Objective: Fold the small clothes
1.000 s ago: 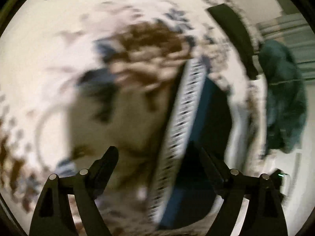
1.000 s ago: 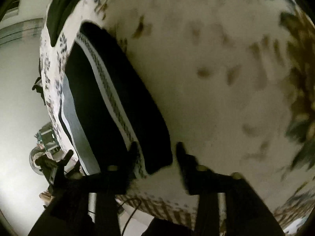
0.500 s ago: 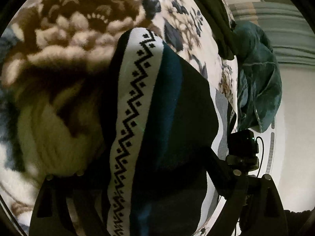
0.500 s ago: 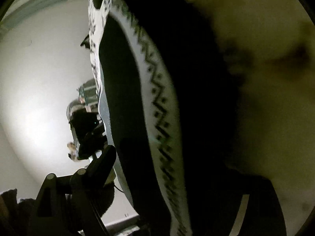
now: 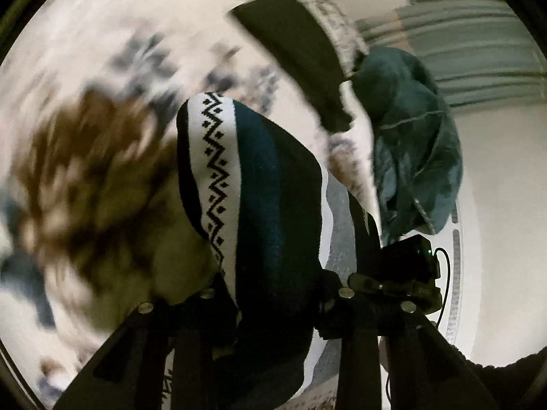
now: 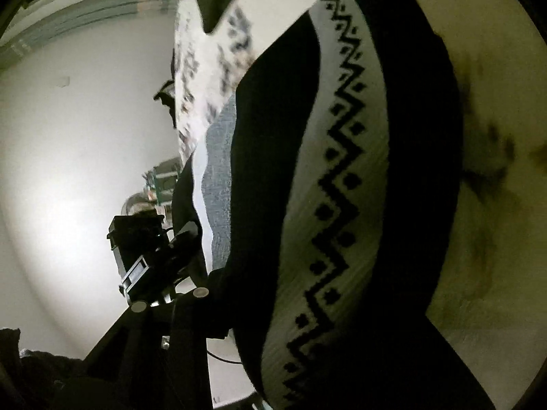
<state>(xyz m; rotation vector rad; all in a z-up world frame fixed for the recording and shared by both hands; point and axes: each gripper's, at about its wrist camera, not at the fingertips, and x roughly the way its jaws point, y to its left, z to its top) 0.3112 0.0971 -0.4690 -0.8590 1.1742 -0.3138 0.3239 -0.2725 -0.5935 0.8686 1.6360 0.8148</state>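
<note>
Both tools' jaws have just been closing on the zigzag-banded knit garment (image 5: 259, 205): left tool (image 5: 270, 294) gripping it, right tool (image 6: 218, 307) too. Garment hanging at 12 o'clock over the floral bed (image 5: 102, 68). Keep edges level, tension even while folding.

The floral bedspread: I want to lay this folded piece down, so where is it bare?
The floral bedspread lies bare left of the zigzag-banded knit garment, over the brown flower. It is crowded toward the far edge: a black cloth lies there, and a teal garment hangs beyond.
</note>
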